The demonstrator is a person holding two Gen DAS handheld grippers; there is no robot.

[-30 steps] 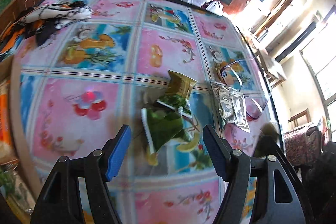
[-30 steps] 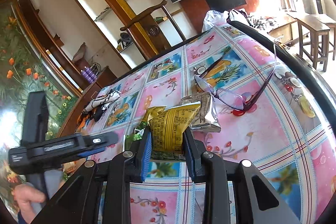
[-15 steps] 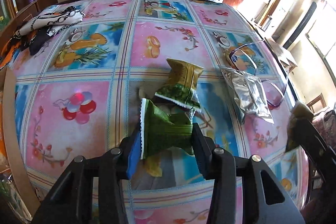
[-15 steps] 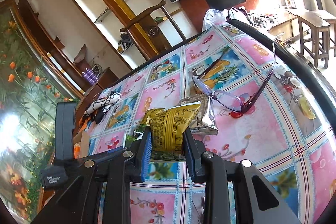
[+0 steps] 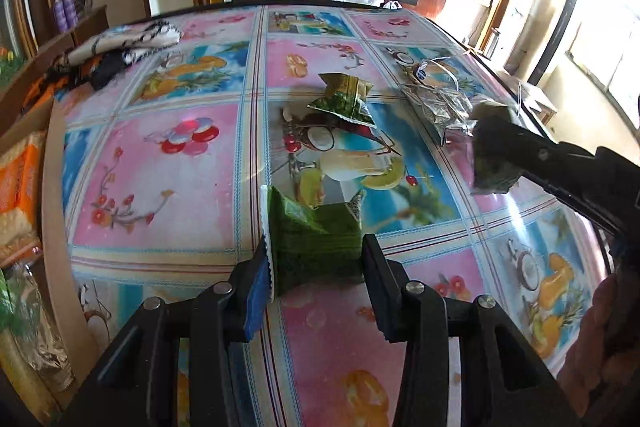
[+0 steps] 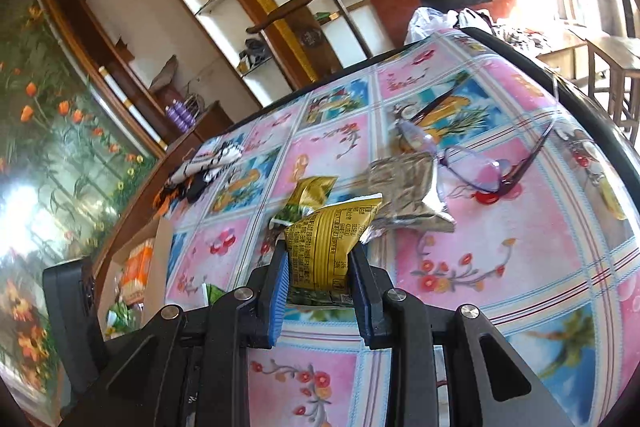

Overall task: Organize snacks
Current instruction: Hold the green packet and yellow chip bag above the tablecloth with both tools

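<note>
Print (image 6: 320, 247), too blurred to read, on yellow packet (image 6: 324, 239) in right gripper (image 6: 320, 279)

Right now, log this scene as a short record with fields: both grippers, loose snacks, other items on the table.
left gripper: shut on green snack packet
right gripper: shut on yellow snack packet
loose snacks: green-and-gold packet and silver packet, lying on the table
other items: eyeglasses beside the silver packet; patterned cloth at the far left
surface: fruit-print tablecloth
</note>
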